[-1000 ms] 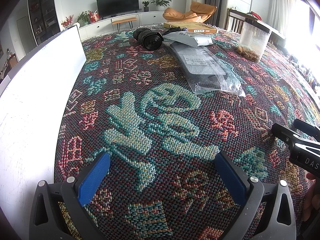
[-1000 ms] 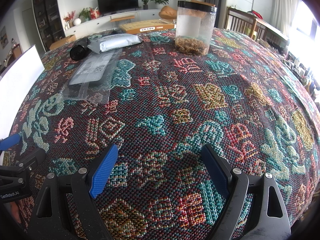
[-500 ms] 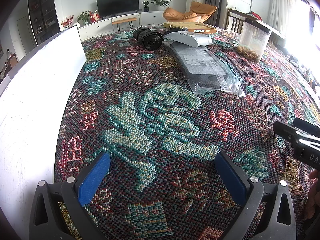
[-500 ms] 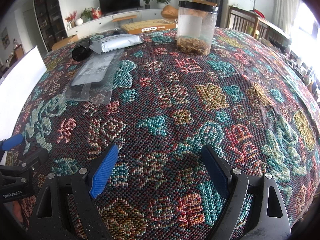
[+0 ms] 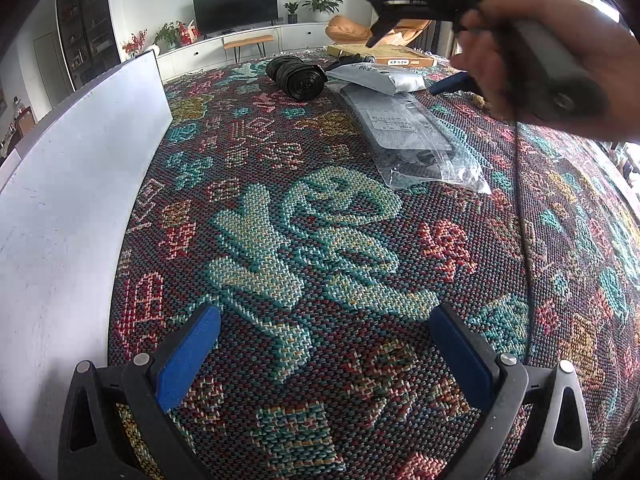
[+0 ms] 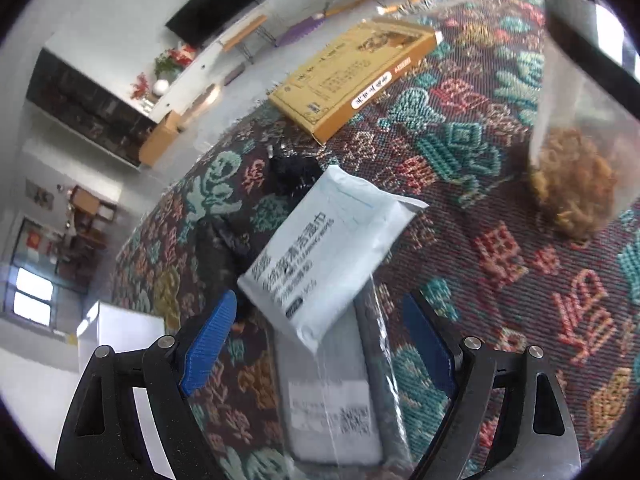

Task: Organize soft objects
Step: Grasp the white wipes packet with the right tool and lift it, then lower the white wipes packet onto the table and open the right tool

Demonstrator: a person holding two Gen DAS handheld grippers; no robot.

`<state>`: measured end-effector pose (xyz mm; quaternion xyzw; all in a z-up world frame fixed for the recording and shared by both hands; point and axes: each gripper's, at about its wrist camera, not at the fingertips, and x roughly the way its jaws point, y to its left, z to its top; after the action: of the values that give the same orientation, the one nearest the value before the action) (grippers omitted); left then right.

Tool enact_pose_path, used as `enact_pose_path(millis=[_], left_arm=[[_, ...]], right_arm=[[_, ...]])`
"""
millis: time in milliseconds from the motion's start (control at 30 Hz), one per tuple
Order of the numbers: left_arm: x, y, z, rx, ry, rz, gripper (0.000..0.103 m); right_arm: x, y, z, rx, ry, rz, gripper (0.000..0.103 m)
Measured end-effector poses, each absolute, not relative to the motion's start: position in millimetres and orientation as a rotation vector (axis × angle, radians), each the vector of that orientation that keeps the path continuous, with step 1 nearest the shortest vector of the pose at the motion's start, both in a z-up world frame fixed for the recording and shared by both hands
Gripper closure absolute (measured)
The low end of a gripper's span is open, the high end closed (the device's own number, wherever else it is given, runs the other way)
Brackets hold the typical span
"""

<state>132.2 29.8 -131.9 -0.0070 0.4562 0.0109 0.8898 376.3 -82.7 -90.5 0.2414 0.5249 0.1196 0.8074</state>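
A white soft pouch [image 6: 328,256] lies at the far side of the patterned tablecloth [image 5: 304,240], resting partly on a clear plastic bag [image 6: 332,396] of grey fabric. Both show in the left wrist view: pouch [image 5: 380,78], bag [image 5: 412,140]. A black roll of bags [image 5: 296,76] lies beside them. My right gripper [image 6: 320,344] is open, tilted, hovering just above the pouch's near end and the clear bag. It shows in the left wrist view, held in a hand [image 5: 520,60]. My left gripper [image 5: 324,356] is open and empty over the tablecloth near the front.
A white board [image 5: 72,200] stands along the left edge of the table. A yellow flat box [image 6: 352,76] lies at the far edge. A clear jar with brown contents [image 6: 576,184] stands right of the pouch.
My right gripper has lifted from the near table edge and swung far forward and left, now above the pouch and clear bag. The left gripper has barely moved.
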Motion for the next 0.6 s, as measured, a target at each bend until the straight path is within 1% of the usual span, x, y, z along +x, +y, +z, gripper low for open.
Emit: enact_pose_path(millis=[67,100,133,167,200,233,267,300,333,400,600], left_arm=[[132,30,-132,-0.015,0.947,0.023,0.000],[132,30,-132,-0.016,0.947,0.024,0.000],[132,31,-131,-0.016,0.947,0.024,0.000],[132,31,-131,-0.016,0.947,0.024,0.000],[132,31,-131,-0.016,0.947,0.025,0.000],[132,31,-131,-0.016,0.947,0.024,0.000],[132,31,-131,-0.016,0.947,0.024,0.000],[132,31,-131,-0.016,0.947,0.024,0.000],[132,31,-131,-0.016,0.947,0.024,0.000],[132,31,-131,-0.016,0.947,0.024,0.000],[133,30,-131,-0.016,0.947,0.025,0.000]], right_arm=[[396,-77,-105,0.543,1.165,0.153,0.016],[404,-73,-112,0.555,1.190,0.128,0.011],[407,-67,-107,0.531,1.151,0.107,0.011],[413,-58,-107,0.483,1.162,0.116,0.011],[417,-46,-107,0.374,1.176,0.140,0.015],[416,-35,-106,0.234,1.164,0.169,0.021],[414,-31,-105,0.173,1.143,0.202,0.025],[409,-35,-104,0.182,1.132,0.231,0.032],[403,-42,-104,0.212,1.135,0.244,0.035],[386,-58,-99,0.238,1.136,0.263,0.038],[300,-137,-66,0.342,0.976,0.248,0.039]])
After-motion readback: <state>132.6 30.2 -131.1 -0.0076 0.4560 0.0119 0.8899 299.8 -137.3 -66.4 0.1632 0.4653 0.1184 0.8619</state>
